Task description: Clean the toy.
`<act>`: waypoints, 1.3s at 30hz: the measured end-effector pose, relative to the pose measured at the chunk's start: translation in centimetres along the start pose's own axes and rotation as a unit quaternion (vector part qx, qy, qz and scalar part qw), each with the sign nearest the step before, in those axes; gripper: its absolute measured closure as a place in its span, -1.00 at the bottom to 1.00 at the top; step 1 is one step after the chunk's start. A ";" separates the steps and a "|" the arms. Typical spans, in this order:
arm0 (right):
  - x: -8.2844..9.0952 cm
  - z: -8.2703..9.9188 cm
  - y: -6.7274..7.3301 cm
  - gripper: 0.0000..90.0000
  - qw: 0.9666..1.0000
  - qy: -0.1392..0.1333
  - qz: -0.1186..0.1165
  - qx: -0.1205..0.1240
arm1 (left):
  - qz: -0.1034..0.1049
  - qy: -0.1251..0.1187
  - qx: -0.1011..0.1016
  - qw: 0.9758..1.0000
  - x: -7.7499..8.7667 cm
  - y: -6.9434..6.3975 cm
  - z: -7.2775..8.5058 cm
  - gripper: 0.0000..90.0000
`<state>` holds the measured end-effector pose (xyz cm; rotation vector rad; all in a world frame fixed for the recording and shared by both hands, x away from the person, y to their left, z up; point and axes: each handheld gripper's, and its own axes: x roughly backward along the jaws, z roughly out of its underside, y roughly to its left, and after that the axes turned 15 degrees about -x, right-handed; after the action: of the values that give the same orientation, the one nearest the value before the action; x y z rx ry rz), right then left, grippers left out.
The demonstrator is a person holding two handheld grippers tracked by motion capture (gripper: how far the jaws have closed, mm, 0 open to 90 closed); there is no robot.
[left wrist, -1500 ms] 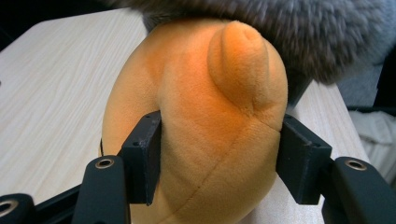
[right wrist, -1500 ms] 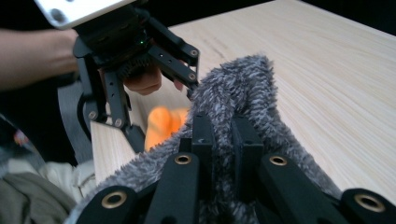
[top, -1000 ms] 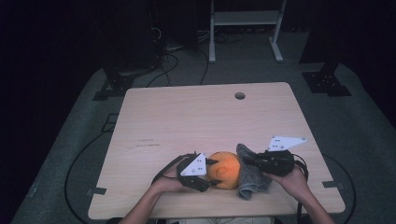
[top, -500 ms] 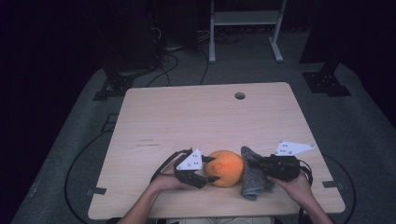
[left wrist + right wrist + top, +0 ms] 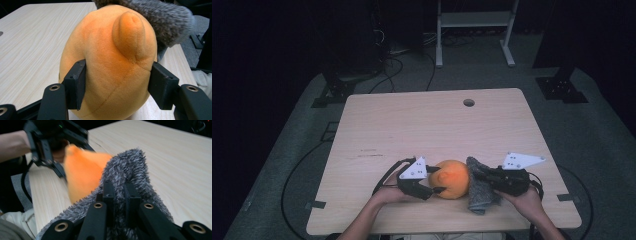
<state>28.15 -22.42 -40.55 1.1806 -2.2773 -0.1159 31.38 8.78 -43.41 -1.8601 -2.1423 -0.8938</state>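
Since a second ago the right gripper (image 5: 478, 176) has drawn slightly away from the orange plush toy (image 5: 451, 179), so the grey fuzzy cloth (image 5: 481, 192) it carries now hangs more to the toy's outer side, and the grey plate on top of that gripper has swung outward; the left gripper (image 5: 438, 180) has barely shifted.

The orange plush toy (image 5: 110, 62) sits between the left gripper's (image 5: 117, 85) two black pads, which press into its soft sides and dent them, so this gripper is clamped on the toy at a middling width. A rounded nub on the toy stands just above and beyond the pads. In the high view the toy rests on the wooden table (image 5: 422, 125), directly ahead of the left gripper's tips and just beside the right gripper's.

The right gripper (image 5: 120, 195) has its jaws pinched close together on a fold of the grey fuzzy cloth (image 5: 127, 167), which humps up over and ahead of the jaws (the pile hides the pad tips). The cloth touches the toy's far side as seen from the left gripper, draping over its top edge. From the right gripper, the toy (image 5: 82, 172) lies ahead and to the left, blurred, with the left gripper (image 5: 53, 160) beyond it.

A round hole (image 5: 469, 102) in the table lies well ahead of both grippers.
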 end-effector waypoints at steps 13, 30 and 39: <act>-3.5 -2.7 3.5 0.82 0.998 0.009 -0.034 0.053 | -0.020 0.005 0.027 0.999 -0.6 0.0 -0.6 -0.12; -2.2 -4.3 4.4 0.82 0.997 -0.017 -0.037 0.062 | -0.041 0.028 0.052 0.997 -0.5 0.0 -3.1 -0.01; -2.9 -3.2 2.5 0.82 0.998 0.024 -0.007 0.055 | -0.013 -0.006 0.061 0.998 -0.9 0.5 -1.8 -0.42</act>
<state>29.27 -18.10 -38.35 1.2420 -2.2573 0.0329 31.55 7.09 -42.29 -1.7875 -2.1791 -0.7410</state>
